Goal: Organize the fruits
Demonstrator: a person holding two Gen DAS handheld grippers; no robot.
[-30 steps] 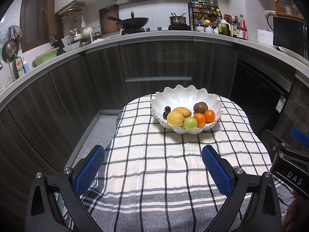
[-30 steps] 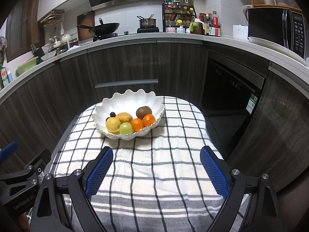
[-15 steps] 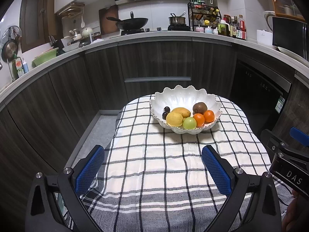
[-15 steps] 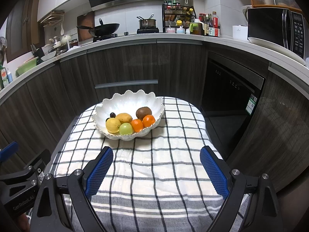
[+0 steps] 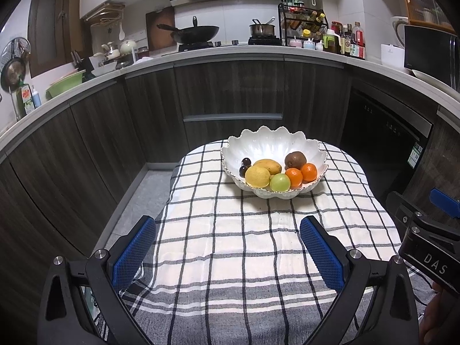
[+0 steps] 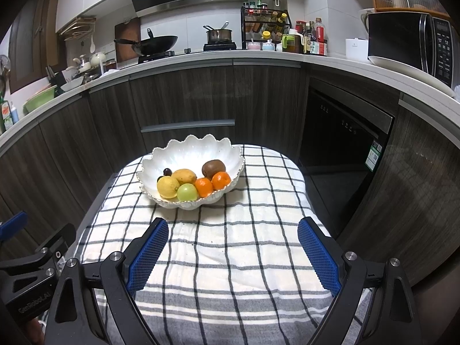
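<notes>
Behind fruit bowl [image 5: 273,146], cabinets [image 5: 230,92], dishwasher [image 6: 342,132]

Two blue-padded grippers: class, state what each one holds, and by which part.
Nothing is held. The left gripper and right gripper are both open and empty above the checked cloth, short of the white scalloped fruit bowl.

Fruits [image 5: 276,172] in bowl [image 5: 267,143] on cloth [image 5: 230,244], far end.
</notes>
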